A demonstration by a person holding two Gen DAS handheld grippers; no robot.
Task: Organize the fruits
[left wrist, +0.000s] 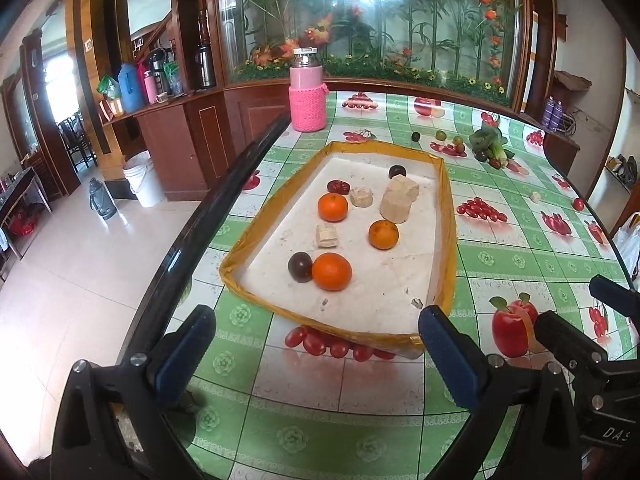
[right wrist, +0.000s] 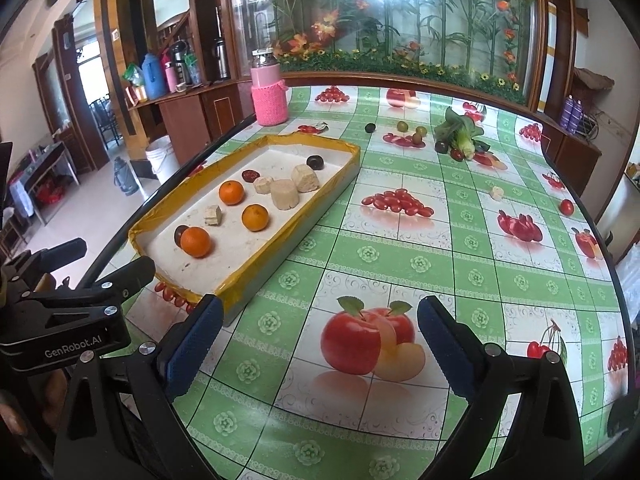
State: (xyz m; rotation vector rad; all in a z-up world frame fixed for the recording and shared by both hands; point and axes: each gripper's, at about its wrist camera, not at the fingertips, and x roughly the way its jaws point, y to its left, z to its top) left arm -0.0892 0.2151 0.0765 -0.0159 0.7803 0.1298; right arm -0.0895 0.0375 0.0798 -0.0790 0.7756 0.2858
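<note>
I hold my left gripper (left wrist: 316,344) low over the near edge of the table (left wrist: 500,260), its jaws spread wide with nothing between them; the tray (left wrist: 448,216) lies straight ahead of it. My right gripper (right wrist: 320,336) is just as wide apart and bare, hanging over a printed apple on the cloth, with the tray off to its left.

In the tray I count three oranges: one near the front (left wrist: 331,271), one in the middle right (left wrist: 383,234), one further back on the left (left wrist: 333,207). Two dark plums sit there too, one (left wrist: 300,266) touching the front orange, the other (left wrist: 397,171) at the far end. A red date (left wrist: 339,187) lies just behind the back orange. Four pale blocks share the tray: a small one (left wrist: 327,236) between the oranges, a round one (left wrist: 361,196) beside the date, and two larger ones (left wrist: 398,199) pressed together.

Out on the table, well apart from the tray, four small round fruits (right wrist: 402,126) lie near a bunch of greens (right wrist: 460,132), another dark fruit (right wrist: 441,146) against the greens. A red tomato (right wrist: 566,207) and a pale lump (right wrist: 497,192) sit toward the right edge. One pink bottle (left wrist: 307,92) stands beyond the tray.
</note>
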